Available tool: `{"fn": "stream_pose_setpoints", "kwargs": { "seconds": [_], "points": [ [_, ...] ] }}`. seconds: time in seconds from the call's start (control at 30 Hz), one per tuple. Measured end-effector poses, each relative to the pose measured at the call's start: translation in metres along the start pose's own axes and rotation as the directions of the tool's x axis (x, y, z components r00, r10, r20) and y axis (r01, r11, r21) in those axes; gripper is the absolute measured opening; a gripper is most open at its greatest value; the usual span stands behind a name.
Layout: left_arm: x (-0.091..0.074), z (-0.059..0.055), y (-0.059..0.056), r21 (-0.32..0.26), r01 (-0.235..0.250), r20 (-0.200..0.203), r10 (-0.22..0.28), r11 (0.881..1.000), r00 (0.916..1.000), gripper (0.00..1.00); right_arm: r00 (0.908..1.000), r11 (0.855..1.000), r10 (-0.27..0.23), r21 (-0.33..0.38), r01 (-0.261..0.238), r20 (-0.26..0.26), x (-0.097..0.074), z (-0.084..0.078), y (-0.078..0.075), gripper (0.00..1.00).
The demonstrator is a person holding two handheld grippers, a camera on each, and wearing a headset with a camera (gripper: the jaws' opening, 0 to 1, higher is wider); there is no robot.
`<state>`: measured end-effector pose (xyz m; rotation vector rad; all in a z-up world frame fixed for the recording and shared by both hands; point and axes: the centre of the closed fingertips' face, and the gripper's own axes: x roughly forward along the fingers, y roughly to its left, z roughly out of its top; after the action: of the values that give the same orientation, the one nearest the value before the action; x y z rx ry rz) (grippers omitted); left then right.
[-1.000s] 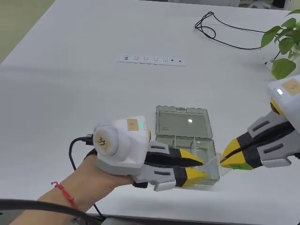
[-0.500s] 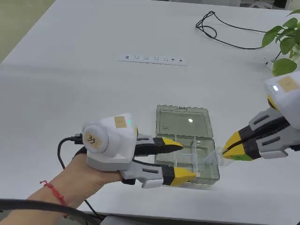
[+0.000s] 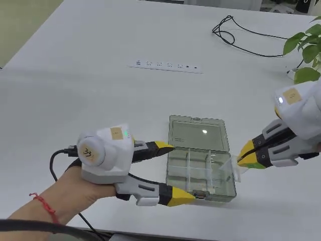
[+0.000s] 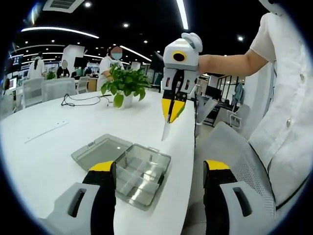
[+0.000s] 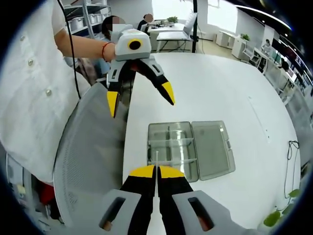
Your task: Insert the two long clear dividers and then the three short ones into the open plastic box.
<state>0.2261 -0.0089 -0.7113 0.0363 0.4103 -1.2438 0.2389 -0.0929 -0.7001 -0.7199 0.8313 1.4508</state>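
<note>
Between the pressed-together yellow tips of the right gripper [image 3: 244, 158] sits one edge of a clear divider [image 3: 231, 168]. It hangs from those tips over the end of the open plastic box [image 3: 226, 193] just ahead of and below them; whether its lower edge touches the box cannot be told. Opposite, the left gripper [image 3: 179, 171] has its jaws spread wide and holds nothing, with the box's other end just ahead of the gap between them. Clear partitions stand inside the box, and its lid [image 3: 198, 131] lies flat beyond it. Each gripper's white body carries a small tan sticker with no legible print, and the left one's round end bears a dark mark too small to read. A hand [image 3: 85, 188] with a red cord at the wrist grips the left gripper from below, levelling it across the white table [image 3: 75, 100]; the right gripper points back towards it, tilted slightly down. Farther off lies a power strip [image 3: 169, 66].
</note>
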Motion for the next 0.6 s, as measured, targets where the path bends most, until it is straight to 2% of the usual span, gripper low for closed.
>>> {"fn": "stream_pose_setpoints", "kwargs": {
  "seconds": [0.2, 0.37, 0.5, 0.6],
  "points": [
    [-0.004, -0.010, 0.009, 0.009, -0.027, -0.024, 0.027, 1.000, 0.9993, 0.82, 0.9987, 1.000, -0.022, -0.019, 0.021, -0.046, 0.010, -0.009, -0.012, 0.03],
    [-0.008, -0.021, 0.020, 0.016, -0.068, -0.053, 0.069, 0.998, 0.9962, 0.92, 0.9967, 0.999, -0.027, -0.025, 0.025, -0.077, 0.024, -0.017, -0.020, 0.03],
    [-0.010, -0.026, 0.022, 0.017, -0.078, -0.068, 0.079, 0.997, 0.9946, 0.97, 0.9928, 0.998, -0.036, -0.049, 0.030, -0.114, 0.033, -0.025, -0.025, 0.03],
    [-0.011, -0.030, 0.024, 0.013, -0.084, -0.078, 0.084, 0.996, 0.9933, 0.99, 0.9921, 0.999, -0.026, -0.048, 0.021, -0.122, 0.046, -0.034, -0.031, 0.03]
  ]
}}
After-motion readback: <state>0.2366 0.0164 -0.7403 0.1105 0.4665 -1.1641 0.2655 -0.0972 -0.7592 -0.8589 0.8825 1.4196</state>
